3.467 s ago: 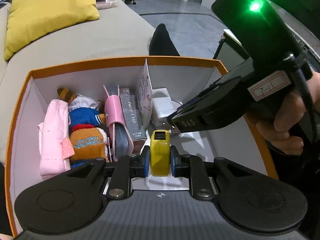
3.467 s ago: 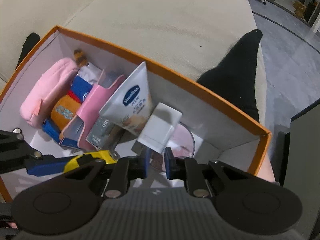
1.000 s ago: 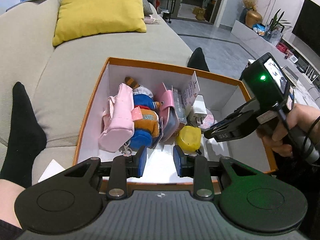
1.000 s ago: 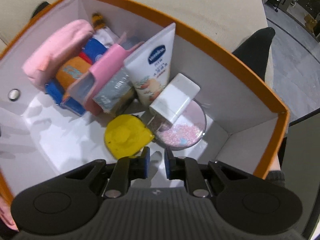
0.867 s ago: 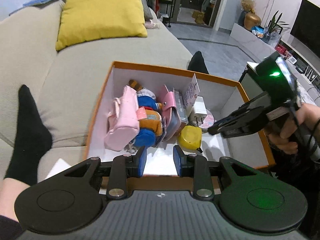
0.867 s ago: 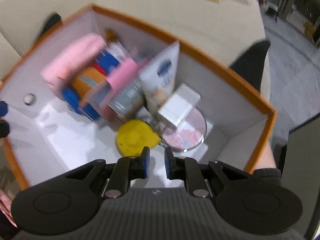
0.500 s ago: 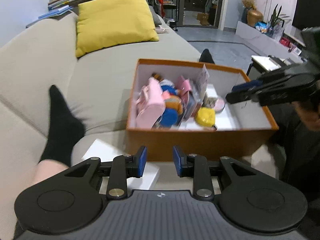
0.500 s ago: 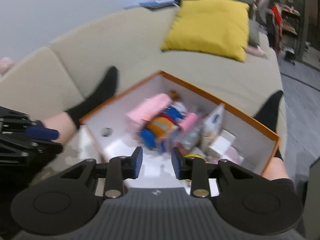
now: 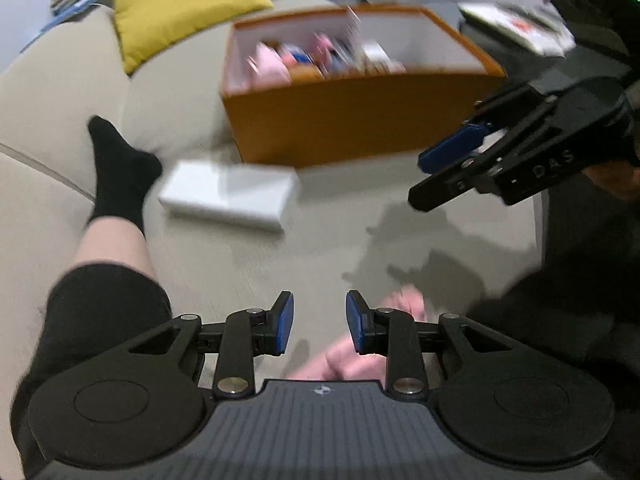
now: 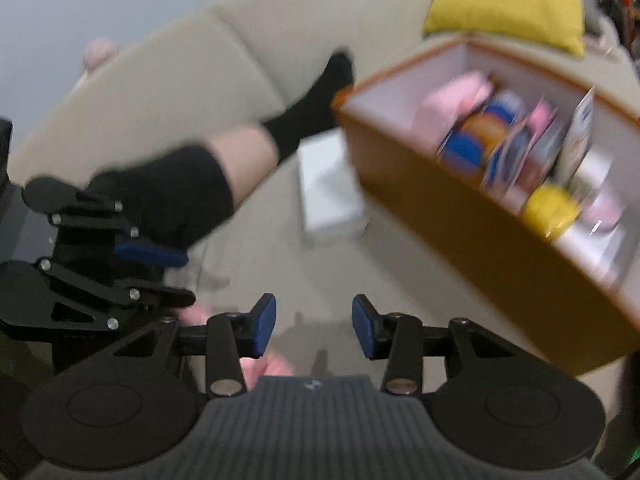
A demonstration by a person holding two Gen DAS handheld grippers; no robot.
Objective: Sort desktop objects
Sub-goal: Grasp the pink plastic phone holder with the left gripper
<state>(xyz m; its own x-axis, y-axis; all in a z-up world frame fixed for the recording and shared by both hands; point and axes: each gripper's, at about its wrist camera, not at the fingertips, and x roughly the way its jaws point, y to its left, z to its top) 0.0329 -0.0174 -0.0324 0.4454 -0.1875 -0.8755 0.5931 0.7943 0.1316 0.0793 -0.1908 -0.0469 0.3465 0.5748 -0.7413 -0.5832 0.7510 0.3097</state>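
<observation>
Down by the near edge, left gripper (image 9: 319,326) hangs parted and empty over a blurred pink thing (image 9: 362,354) on the sofa (image 9: 360,232); right gripper (image 10: 314,330) empty too, jaws opening; further off, a white box (image 9: 230,194) beside a sock (image 9: 120,168); beyond, the orange box (image 9: 360,120), packed with blurred items; farthest, a yellow cushion (image 9: 184,4).

Bare sofa seat (image 9: 340,216) lies open between orange box (image 9: 360,120), white box (image 9: 228,196) and leg (image 9: 112,240)
</observation>
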